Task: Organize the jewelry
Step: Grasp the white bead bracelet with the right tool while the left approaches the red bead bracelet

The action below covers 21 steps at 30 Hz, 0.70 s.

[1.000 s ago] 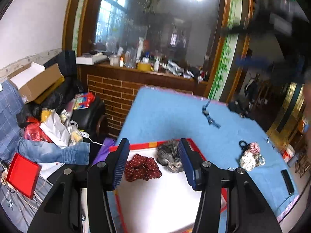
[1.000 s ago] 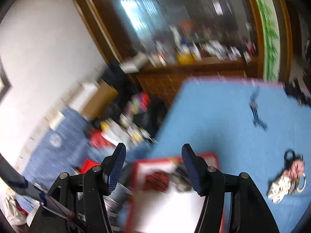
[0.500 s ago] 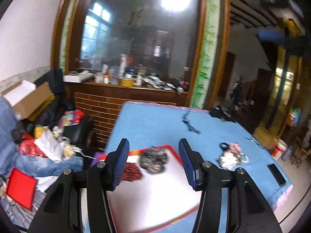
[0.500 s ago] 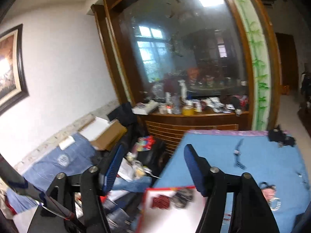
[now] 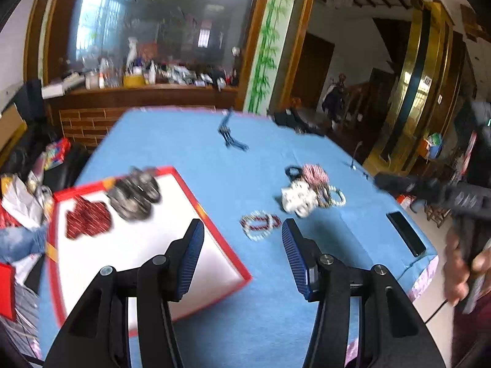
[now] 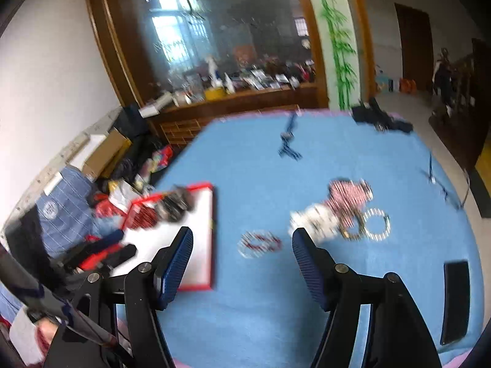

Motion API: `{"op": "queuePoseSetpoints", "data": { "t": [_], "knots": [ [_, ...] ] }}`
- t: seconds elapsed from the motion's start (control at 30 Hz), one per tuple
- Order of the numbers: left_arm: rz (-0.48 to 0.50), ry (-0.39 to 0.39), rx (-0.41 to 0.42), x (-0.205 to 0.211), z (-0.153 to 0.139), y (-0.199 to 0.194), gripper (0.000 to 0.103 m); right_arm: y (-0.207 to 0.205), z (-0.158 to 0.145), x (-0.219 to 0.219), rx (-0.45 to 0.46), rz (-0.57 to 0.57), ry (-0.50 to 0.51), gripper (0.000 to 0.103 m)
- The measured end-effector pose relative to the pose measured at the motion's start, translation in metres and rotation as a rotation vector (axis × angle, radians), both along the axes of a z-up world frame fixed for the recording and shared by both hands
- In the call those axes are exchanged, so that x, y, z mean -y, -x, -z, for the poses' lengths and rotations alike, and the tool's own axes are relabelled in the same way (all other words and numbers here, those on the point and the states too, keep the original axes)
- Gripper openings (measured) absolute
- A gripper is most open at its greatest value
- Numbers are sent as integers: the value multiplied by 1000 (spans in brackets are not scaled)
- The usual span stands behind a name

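A: Landmark?
B: Table, blue cloth. Behind it a brick-front counter, cluttered, under a big wood-framed glass panel reflecting a window.
A: Right of the panel?
B: Bamboo-painted pillar, then a dark doorway and a gold-trimmed frame.
A: Left of the table?
B: White wall, a cardboard box, a pile of clothes and bags on the floor.
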<state>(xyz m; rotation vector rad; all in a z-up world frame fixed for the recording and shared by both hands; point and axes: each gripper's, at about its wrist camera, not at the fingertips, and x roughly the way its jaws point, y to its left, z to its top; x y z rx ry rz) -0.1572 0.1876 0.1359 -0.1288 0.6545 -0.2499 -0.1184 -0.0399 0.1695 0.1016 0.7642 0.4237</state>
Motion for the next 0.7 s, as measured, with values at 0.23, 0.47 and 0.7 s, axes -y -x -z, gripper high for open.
{"op": "queuePoseSetpoints", "data": {
  "t": [0.23,0.47,0.7],
  "knots": [
    [-61,-3,-91,22,26,-34,51,-64,87,9,-234,-53,-56,36],
    [-92,-15,-152,24,42,-63,51,-116,122,-26,-362,-115,-67,27],
    [-79,-34,-191,27,55,-88,51,-139,140,-45,-406,-115,-39,23]
  ]
}}
